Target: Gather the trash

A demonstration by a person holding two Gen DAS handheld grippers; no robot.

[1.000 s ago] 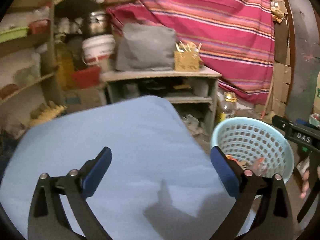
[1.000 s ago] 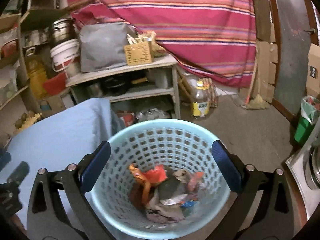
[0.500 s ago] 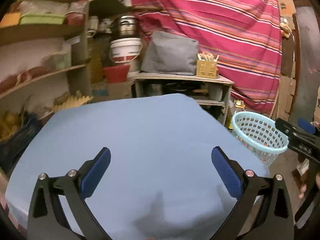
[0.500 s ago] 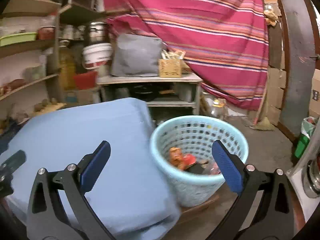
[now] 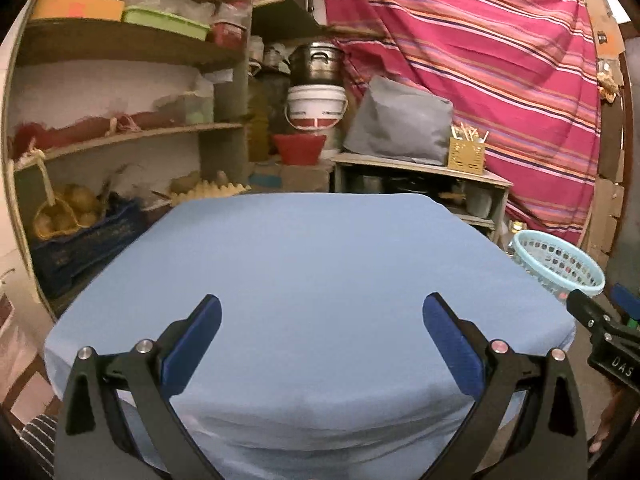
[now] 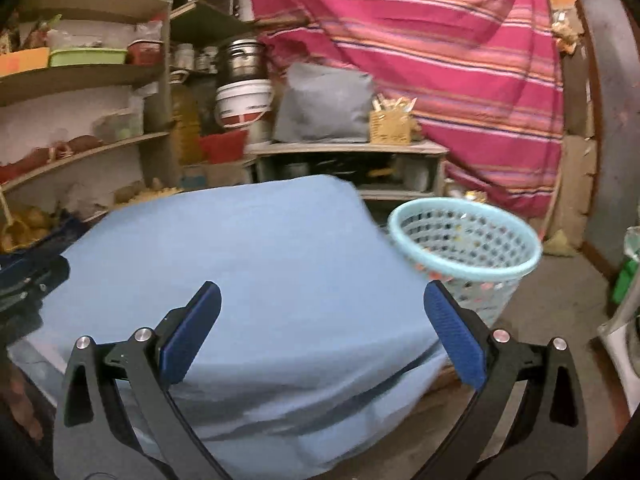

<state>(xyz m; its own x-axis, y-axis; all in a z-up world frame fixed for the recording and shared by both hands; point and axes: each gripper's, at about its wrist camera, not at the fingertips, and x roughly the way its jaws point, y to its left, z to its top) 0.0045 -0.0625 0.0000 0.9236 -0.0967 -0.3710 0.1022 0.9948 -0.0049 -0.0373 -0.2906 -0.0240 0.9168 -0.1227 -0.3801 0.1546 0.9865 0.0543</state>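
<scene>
Blue-cloth-covered bench [image 5: 312, 280] filling mid-frame, bare. Cluttered wooden shelves [image 5: 120, 136] at left, striped red curtain [image 5: 500, 60] at upper right. Light-blue perforated plastic basket [image 6: 466, 244] right of bench, coloured scraps showing through its holes in right view only. Left tool [image 5: 320, 344] and right tool [image 6: 322, 336] spread wide, empty.

A blue cloth [image 5: 312, 264] covers the table, seemingly with nothing on it.

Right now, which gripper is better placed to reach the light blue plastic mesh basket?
The right gripper: the light blue plastic mesh basket is just beyond its right finger. For the left gripper it lies far right.
</scene>
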